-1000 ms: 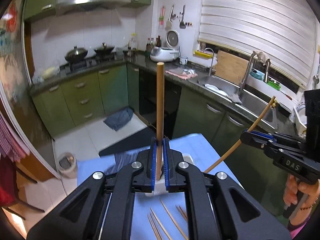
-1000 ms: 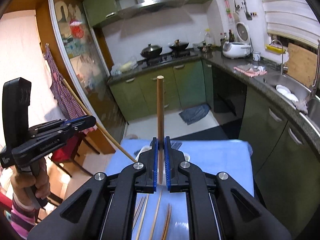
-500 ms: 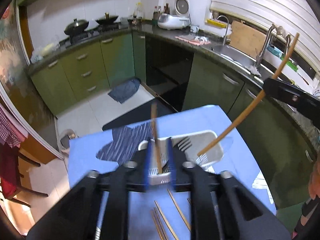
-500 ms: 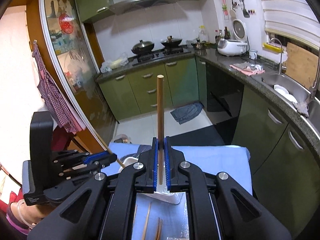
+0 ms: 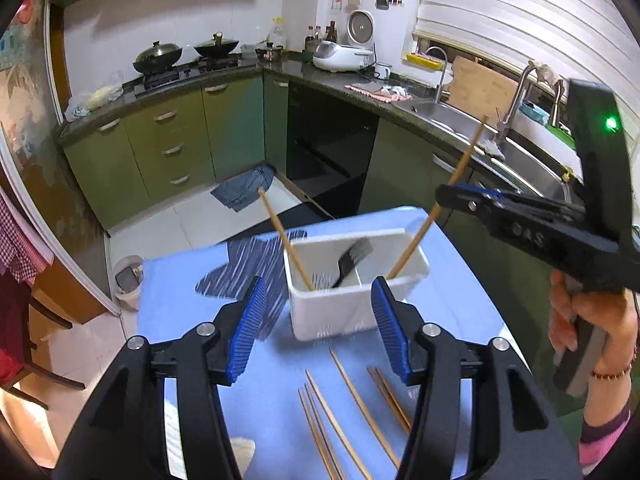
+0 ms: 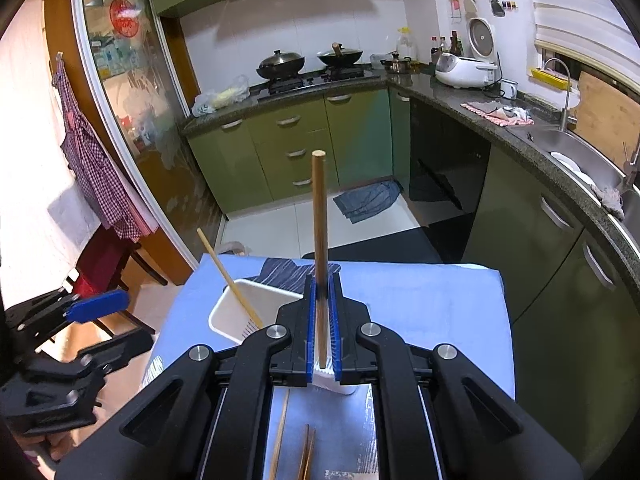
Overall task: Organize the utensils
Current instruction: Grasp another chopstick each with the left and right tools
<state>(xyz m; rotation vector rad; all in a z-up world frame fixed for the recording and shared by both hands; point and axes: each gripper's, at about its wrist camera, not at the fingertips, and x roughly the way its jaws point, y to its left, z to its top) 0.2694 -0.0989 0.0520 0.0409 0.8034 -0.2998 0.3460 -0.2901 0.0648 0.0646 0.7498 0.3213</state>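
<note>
Inside the white plastic two-compartment caddy (image 5: 356,304), one slim wooden chopstick (image 5: 285,240) is already leaning in the left section beside a black plastic fork (image 5: 352,258); the left gripper (image 5: 318,324), jaws just opening and empty, is hanging over it. The right gripper (image 6: 322,332) is clamping a second chopstick (image 6: 320,216) whose tip is dipping into the right section, while several loose chopsticks (image 5: 352,412) are lying on the blue tablecloth (image 5: 460,300), waiting.

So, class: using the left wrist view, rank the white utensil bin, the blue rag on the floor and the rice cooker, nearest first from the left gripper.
1. White utensil bin, on the table just ahead of the left gripper.
2. Blue rag, floor beyond the table.
3. Rice cooker, on the far counter.
</note>
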